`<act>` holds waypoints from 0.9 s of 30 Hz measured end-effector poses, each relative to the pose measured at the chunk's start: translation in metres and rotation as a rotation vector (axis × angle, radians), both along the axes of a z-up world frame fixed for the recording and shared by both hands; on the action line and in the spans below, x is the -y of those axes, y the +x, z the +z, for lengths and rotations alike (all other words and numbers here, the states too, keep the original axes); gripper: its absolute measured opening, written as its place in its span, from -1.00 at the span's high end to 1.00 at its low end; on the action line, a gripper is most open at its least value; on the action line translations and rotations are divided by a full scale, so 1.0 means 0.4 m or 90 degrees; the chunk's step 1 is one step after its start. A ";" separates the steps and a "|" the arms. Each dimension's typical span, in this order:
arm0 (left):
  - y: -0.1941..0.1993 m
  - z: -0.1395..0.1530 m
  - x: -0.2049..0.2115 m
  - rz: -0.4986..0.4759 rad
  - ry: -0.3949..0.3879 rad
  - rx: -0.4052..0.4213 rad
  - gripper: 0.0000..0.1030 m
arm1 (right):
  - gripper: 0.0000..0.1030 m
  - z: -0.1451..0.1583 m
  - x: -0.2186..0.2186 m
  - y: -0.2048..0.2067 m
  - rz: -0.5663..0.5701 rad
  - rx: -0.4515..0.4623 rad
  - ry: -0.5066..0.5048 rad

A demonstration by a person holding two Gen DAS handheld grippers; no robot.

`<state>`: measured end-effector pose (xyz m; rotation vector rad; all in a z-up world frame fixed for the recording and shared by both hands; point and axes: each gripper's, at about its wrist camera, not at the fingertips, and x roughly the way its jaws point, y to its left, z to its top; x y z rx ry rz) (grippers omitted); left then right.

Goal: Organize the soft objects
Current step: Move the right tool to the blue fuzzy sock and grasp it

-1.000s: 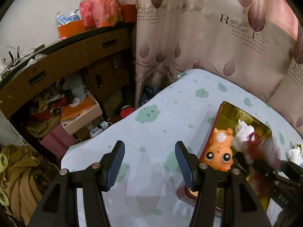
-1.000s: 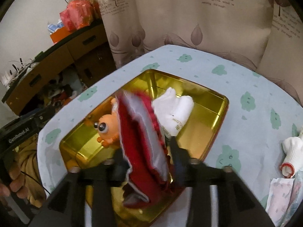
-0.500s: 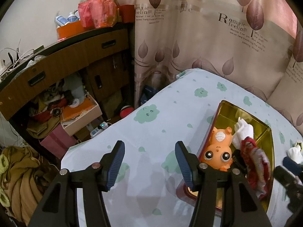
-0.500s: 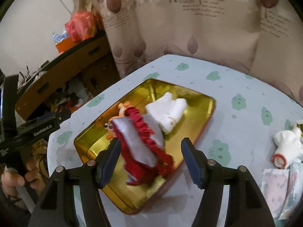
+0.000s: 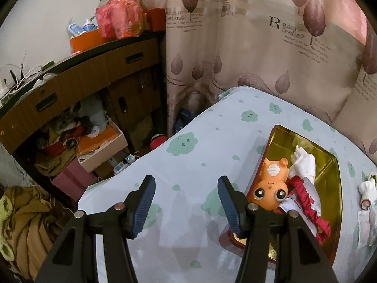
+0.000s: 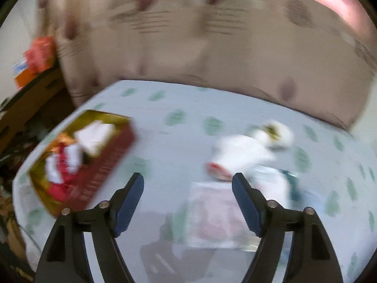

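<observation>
In the gold tin [image 5: 329, 165], red frilled cloth [image 5: 308, 202], right of left gripper [image 5: 186, 202] fingers, apart, empty

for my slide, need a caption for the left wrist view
Open left gripper hovers over the bedsheet beside a gold tray holding an orange toy.

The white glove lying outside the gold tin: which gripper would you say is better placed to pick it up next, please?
Probably the right gripper: open, empty, with the white glove just ahead. The left gripper faces bare sheet beside the gold tin.
</observation>
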<state>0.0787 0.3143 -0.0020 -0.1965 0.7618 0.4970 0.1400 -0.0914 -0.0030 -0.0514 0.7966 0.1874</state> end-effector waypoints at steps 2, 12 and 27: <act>0.001 0.001 0.005 -0.004 0.007 -0.001 -0.10 | -0.45 -0.008 0.069 0.004 -0.043 -0.004 -0.011; 0.007 0.000 0.016 -0.010 0.024 -0.004 -0.10 | -0.45 -0.104 0.291 0.020 -0.171 -0.066 -0.028; 0.022 -0.013 0.064 -0.038 0.108 -0.017 -0.10 | -0.15 -0.171 0.418 -0.018 -0.204 -0.081 -0.040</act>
